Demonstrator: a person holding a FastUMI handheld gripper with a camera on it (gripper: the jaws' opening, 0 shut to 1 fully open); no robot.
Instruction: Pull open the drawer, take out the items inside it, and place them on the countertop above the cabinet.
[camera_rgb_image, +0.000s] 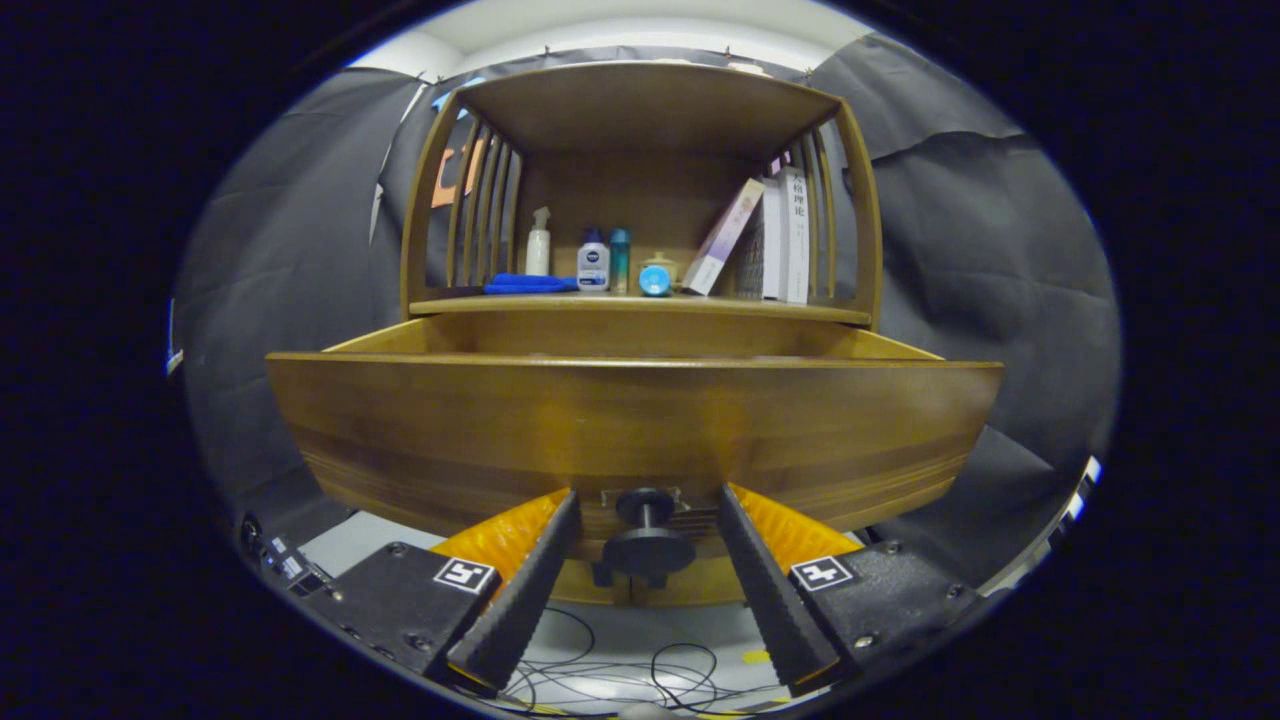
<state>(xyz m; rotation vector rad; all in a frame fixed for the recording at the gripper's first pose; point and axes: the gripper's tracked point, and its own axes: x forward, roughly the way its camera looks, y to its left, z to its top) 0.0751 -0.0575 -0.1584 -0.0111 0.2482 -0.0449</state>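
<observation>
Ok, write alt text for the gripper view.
A wooden drawer stands pulled out from a cabinet, its knob between the open claw fingers, untouched. On the countertop above sit bottles, a blue cloth and leaning books.

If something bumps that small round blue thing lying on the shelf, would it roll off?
Probably it rolls: the blue round thing seems to lie on its side, its circular face forward. It sits close to the shelf front edge, so a nudge might drop it into the open drawer. It looks small, likely light. The claw is open around the knob, far below.
</observation>
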